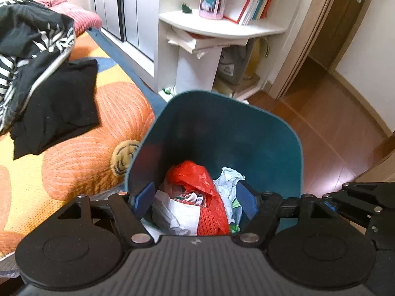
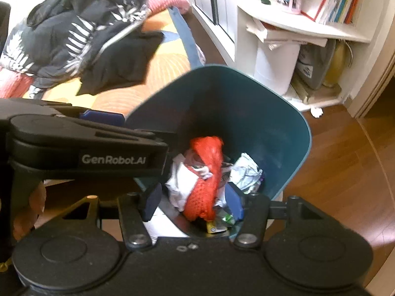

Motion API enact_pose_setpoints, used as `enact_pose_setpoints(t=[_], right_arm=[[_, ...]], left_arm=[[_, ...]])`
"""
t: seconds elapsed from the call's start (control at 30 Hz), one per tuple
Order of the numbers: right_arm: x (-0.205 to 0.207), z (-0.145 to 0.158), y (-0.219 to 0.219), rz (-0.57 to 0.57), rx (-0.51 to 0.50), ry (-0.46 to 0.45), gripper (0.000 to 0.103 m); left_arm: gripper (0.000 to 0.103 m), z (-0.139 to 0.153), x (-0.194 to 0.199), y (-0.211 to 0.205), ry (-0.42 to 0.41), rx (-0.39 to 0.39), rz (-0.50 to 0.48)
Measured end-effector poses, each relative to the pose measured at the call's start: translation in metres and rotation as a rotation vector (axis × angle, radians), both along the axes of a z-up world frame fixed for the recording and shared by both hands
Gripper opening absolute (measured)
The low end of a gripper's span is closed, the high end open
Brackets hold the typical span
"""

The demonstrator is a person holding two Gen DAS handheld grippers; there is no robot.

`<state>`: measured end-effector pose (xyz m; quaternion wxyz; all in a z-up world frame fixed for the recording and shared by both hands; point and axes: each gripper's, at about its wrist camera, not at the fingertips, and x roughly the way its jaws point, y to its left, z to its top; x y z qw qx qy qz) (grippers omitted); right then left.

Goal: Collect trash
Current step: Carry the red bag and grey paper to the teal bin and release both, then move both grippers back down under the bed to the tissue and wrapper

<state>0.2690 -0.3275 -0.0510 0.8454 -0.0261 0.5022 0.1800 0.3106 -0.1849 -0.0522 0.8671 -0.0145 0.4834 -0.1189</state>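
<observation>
Both our left gripper (image 1: 195, 201) and right gripper (image 2: 195, 203) hang released over the bin (image 1: 276, 133), where light, crumpled, soft trash (image 1: 197, 197) lies, best pinched by its loose folds.

Trash (image 1: 195, 197) in bin (image 1: 271, 133); bed (image 1: 81, 128) left.

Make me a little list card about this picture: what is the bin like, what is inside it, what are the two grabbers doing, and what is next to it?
bin: teal bin, upright on the wood floor
inside: red mesh bag, white crumpled paper, wrappers
left gripper: open over the bin, holding nothing
right gripper: open over the bin, holding nothing
beside bin: bed with dark clothes
behind: white shelf with books
</observation>
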Motion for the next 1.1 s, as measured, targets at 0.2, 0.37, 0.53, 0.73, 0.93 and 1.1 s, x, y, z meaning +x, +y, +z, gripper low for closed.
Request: enact_pose_setpoints(t=[0.2,0.37,0.53,0.73,0.93,1.1], right_arm=[[-0.022,0.025,0.018,0.059,0.005,-0.048,0.057],[-0.043,0.045,0.039,0.124,0.017,-0.085,0.057],[-0.059,0.06,0.068,0.201,0.037,-0.111,0.058],[-0.075,0.064,0.115,0.316,0.049,-0.121,0.058],[-0.089,0.048,0.168,0.43,0.045,-0.098,0.059],[-0.095,0.02,0.212,0.525,0.076,-0.042,0.059]], left_arm=[[0.072,0.032,-0.028,0.025,-0.052,-0.019,0.027],[0.072,0.054,-0.056,0.056,-0.075,-0.048,0.07],[0.072,0.068,-0.088,0.096,-0.094,-0.062,0.126],[0.077,0.07,-0.128,0.152,-0.094,-0.076,0.213],[0.082,0.057,-0.162,0.21,-0.085,-0.052,0.303],[0.086,0.025,-0.176,0.263,-0.044,-0.021,0.401]])
